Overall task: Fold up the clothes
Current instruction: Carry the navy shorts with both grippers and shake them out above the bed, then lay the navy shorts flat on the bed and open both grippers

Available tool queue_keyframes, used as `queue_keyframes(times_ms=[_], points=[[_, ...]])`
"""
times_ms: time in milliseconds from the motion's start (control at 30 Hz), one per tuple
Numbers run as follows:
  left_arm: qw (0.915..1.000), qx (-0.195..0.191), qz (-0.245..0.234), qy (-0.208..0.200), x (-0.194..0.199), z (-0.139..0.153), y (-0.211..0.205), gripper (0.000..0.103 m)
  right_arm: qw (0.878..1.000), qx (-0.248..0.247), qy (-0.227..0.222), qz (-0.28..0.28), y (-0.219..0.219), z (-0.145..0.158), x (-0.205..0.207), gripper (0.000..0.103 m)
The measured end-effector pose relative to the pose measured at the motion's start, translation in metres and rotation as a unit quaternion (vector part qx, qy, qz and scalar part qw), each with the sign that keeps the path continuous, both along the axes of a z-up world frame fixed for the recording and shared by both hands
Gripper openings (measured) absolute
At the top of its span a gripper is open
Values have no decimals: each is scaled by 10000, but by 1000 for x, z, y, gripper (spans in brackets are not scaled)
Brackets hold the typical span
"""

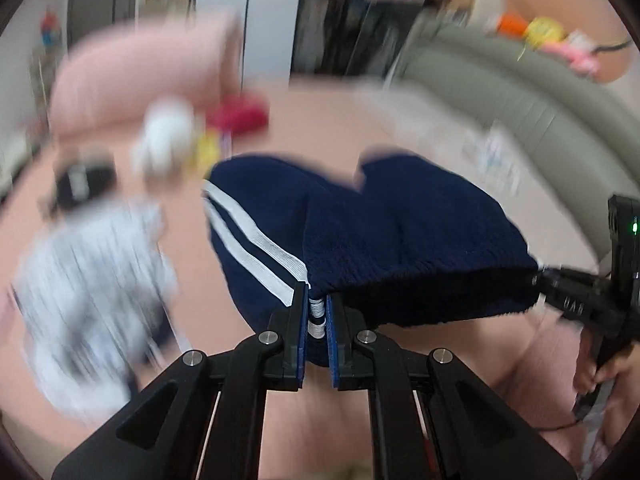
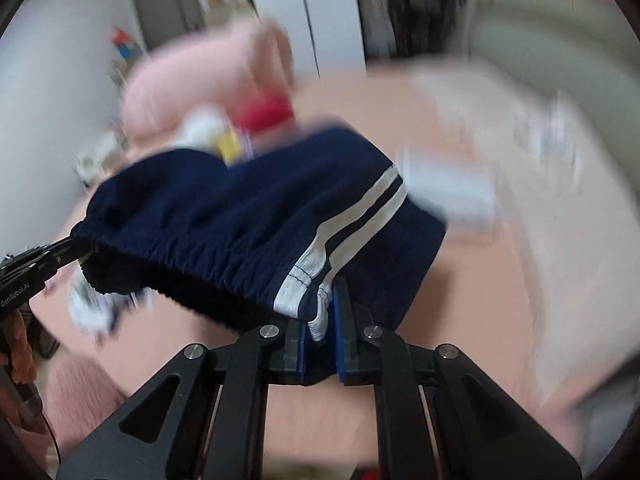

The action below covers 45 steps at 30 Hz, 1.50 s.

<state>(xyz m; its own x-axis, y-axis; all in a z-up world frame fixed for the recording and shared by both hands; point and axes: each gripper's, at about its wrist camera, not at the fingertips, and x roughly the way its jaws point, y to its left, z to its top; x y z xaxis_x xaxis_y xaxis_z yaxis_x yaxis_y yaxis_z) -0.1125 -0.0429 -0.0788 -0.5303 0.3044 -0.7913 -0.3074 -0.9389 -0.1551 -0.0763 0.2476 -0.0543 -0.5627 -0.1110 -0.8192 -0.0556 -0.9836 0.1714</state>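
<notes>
A pair of navy shorts with two white side stripes hangs stretched by its waistband between both grippers, above a pink bed. My left gripper is shut on the striped waistband corner. My right gripper is shut on the other striped corner of the shorts. The right gripper also shows at the right edge of the left wrist view, and the left gripper at the left edge of the right wrist view. The shorts' legs hang away from me. Both views are motion-blurred.
The pink bed sheet lies below. A white-and-grey patterned garment lies at left. A pink pillow, a white plush toy and a red item sit at the far end. A grey padded headboard curves along the right.
</notes>
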Motion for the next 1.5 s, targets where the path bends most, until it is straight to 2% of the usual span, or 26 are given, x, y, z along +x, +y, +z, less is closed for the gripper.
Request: queue_keyframes(times_ms=[67,133,167,200,233,300,367,467,533,600,700,800,867,933,967,1033,1100,1167,1233,1300,1367,1400,1433,1467,1500], points=[[9978,-147,-44,-645,-2,-59,6,11,9963,30,-851,-120,3,-68,4,10],[9934,-142,14,-1141,-1,-96,7,15,9908,119,-1346,-123,5,-105,8,10],[9933,-64,76,-1153,3,-101,5,17,9905,174,-1357,-121,5,-109,11,10],[9931,14,138,-1166,7,-107,3,26,9918,246,-1254,-103,4,-104,14,14],[9934,155,171,-1122,11,-108,0,44,9930,339,-1125,-77,3,-97,16,22],[9938,630,136,-902,19,-101,-10,60,9951,511,-850,-38,1,-80,20,31],[9914,1042,164,-780,23,-94,-25,60,9958,485,-770,138,-1,-69,25,35],[9892,1180,533,-692,21,-94,-44,58,9954,109,-897,315,1,-67,43,35],[9828,1460,715,-871,13,-103,-54,51,9965,-171,-801,137,6,-67,40,35],[9786,1601,783,-1028,4,-113,-54,49,9976,-317,-593,-146,13,-68,37,35],[9779,1487,823,-1214,-2,-130,-44,46,9978,-346,-443,-338,15,-78,21,35],[9780,1340,849,-1355,-4,-138,-34,45,9961,-140,-838,-252,9,-109,-3,35],[9845,811,906,-1263,0,-137,-32,45,9955,144,-921,-167,6,-121,-2,35],[9883,243,996,-1133,7,-135,-33,44,9950,336,-927,-161,4,-119,1,36],[9877,304,1037,-1126,9,-134,-37,44,9944,443,-933,-207,4,-114,3,36],[9811,864,1193,-1254,9,-132,-50,44,9956,481,-717,-376,9,-102,10,37],[9712,1473,1195,-1442,6,-135,-56,45,9966,330,-416,-629,20,-93,17,38],[9615,1903,1052,-1681,2,-142,-52,46,9954,50,-429,-858,32,-93,17,39],[9581,2048,888,-1794,0,-146,-40,54,9929,-250,-564,-1021,43,-99,15,40],[9627,1946,721,-1738,-1,-146,-25,55,9898,-556,-910,-943,43,-117,9,40],[9630,1987,615,-1712,-2,-147,-19,55,9903,-571,-988,-787,34,-124,7,43],[9624,2024,617,-1703,-2,-147,-19,51,9914,-493,-980,-710,30,-124,5,43],[9617,2061,618,-1695,-3,-147,-18,38,9925,-438,-958,-624,26,-123,3,43],[9627,2033,633,-1667,-2,-147,-20,31,9928,-449,-940,-588,24,-123,1,42],[9664,1893,670,-1605,1,-146,-23,19,9928,-477,-925,-589,24,-124,-1,39]])
